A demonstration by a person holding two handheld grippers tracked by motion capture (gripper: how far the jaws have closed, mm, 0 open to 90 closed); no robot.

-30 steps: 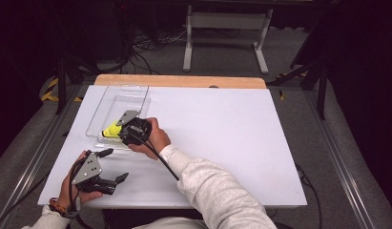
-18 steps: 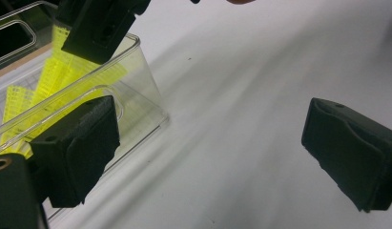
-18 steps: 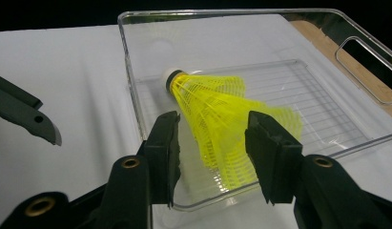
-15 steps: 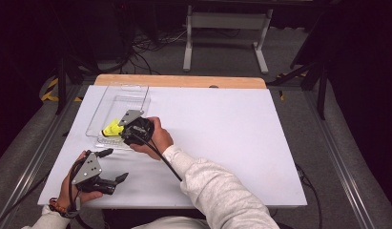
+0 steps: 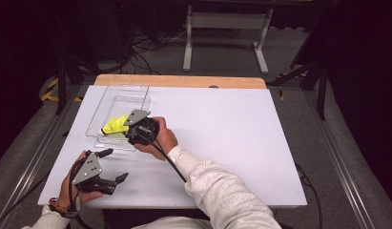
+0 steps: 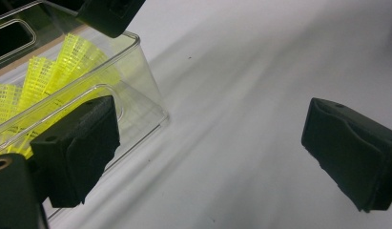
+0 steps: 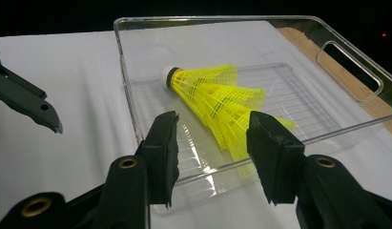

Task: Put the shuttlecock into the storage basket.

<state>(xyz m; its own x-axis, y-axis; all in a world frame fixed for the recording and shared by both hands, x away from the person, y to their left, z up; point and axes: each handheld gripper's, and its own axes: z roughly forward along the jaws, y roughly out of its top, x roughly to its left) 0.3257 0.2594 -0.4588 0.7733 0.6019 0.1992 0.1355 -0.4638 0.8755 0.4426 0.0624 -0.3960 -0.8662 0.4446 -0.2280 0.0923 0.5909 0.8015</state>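
Note:
A yellow shuttlecock [image 5: 112, 126] with a white cork lies on its side in a clear plastic tray [image 5: 119, 88] at the table's left. In the right gripper view the shuttlecock [image 7: 210, 93] rests on the ribbed floor of the tray [image 7: 208, 19]. My right gripper [image 7: 217, 152] is open at the tray's near wall, and its pads touch nothing. From above, the right gripper [image 5: 128, 128] sits at the tray's near right corner. My left gripper [image 5: 115, 165] rests open near the front left edge. Its own view shows the left gripper [image 6: 208, 157] empty beside the tray [image 6: 141, 81].
The white table top [image 5: 232, 129] spreads wide to the right of the tray. A wooden strip [image 5: 184, 81] runs along the far edge. One jaw of the left gripper [image 7: 26, 100] reaches in at the left of the right gripper view. Metal stands and cables lie on the floor beyond.
The right hand has edged slightly to the right at the tray's corner. The shuttlecock and the left gripper have stayed where they were.

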